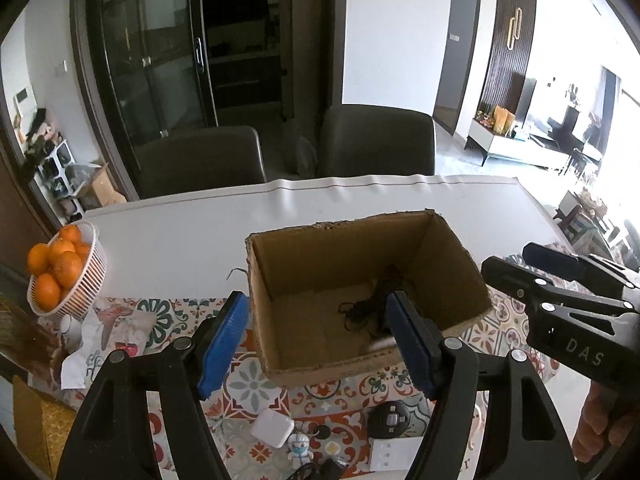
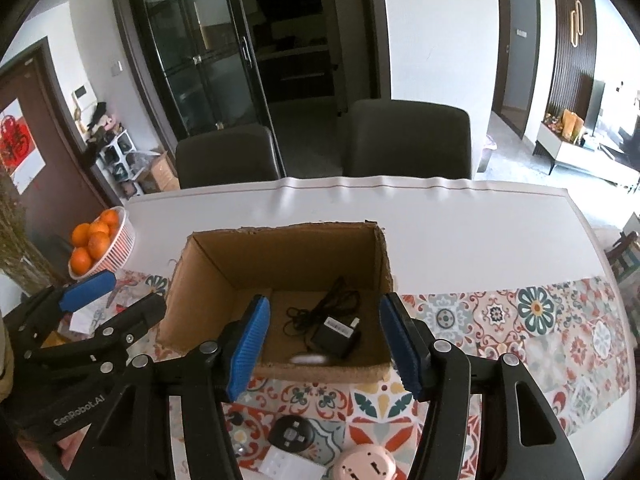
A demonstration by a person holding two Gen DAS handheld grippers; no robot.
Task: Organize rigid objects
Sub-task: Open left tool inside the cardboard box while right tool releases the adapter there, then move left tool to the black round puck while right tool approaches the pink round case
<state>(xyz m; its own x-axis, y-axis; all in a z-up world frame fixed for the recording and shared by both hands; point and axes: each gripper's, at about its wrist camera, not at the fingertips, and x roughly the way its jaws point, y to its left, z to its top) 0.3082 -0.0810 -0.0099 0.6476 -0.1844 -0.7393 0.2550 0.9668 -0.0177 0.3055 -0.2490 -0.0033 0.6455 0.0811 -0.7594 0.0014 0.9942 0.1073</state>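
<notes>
An open cardboard box stands on the patterned runner. Inside lie a black power adapter with its cable and a small blurred white item. My left gripper hovers open over the box's near left corner, nothing between its blue pads. My right gripper is open above the box's near wall, also empty. Nearer me lie a white charger case, a small figurine keychain, a black round plug, a white socket plate and a pink round item.
A white basket of oranges sits at the table's left edge, with crumpled paper below it. Two dark chairs stand behind the white table cover. Each gripper shows in the other's view, right gripper and left gripper.
</notes>
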